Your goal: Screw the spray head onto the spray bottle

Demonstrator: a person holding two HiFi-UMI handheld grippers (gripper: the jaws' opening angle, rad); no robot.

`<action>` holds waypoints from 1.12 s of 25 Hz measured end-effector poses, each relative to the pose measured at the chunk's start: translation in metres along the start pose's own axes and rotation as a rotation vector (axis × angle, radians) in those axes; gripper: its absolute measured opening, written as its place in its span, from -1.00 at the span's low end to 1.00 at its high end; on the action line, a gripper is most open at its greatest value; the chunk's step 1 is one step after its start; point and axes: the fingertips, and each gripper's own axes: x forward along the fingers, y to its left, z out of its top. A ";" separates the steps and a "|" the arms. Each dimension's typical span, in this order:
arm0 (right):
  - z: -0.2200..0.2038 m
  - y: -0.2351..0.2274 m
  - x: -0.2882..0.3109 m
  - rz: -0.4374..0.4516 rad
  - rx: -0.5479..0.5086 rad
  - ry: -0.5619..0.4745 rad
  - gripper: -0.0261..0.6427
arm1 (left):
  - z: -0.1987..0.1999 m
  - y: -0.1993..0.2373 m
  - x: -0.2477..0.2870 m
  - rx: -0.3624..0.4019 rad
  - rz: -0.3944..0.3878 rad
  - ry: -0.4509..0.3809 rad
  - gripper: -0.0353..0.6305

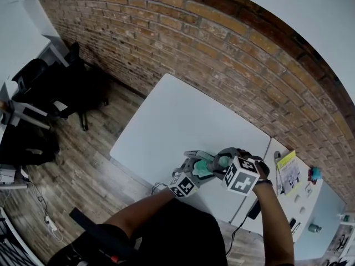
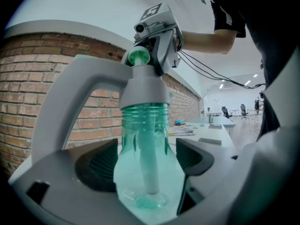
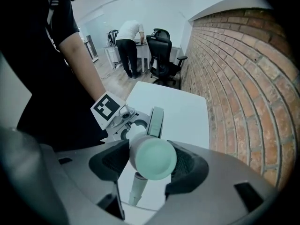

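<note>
While my left gripper (image 2: pixel 145 162) is closed on the bottle (image 2: pixel 143 121), one pad pressed to each side of its green body, I can look straight along the jaws and see where things stand. The bottle stands upright between them. The dip tube (image 2: pixel 150 177) hangs inside it, reaching nearly to the bottom.

Just above my left jaws, the head (image 2: pixel 144 86) sits on the neck with its grey collar over the mouth. The trigger (image 2: pixel 79 93) arcs out and down to the left of my left gripper. A few ridges of thread show on the neck below the collar, so I judge the head is on and started but not screwed all the way down.

To the right, my right gripper (image 3: pixel 150 165) comes at the head from above, pointing steeply down. It pinches the head's round, green-capped top between both pads. The left gripper and the table (image 3: pixel 183 111) lie beyond and below my right jaws.

So lining the head up and setting it on the neck look done. What seems left is turning the head with my right gripper while the left holds the bottle steady, until the collar covers the threads. Then I can let go.
</note>
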 end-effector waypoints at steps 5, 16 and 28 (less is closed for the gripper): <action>0.000 -0.001 0.001 -0.027 0.038 0.017 -0.17 | 0.000 0.001 0.001 0.001 -0.005 -0.002 0.21; -0.002 -0.010 -0.001 -0.068 0.295 -0.011 -0.17 | 0.000 0.000 0.000 -0.009 -0.003 -0.011 0.21; 0.008 -0.007 -0.012 -0.054 0.183 -0.036 -0.17 | 0.000 0.002 0.000 -0.014 -0.013 -0.018 0.22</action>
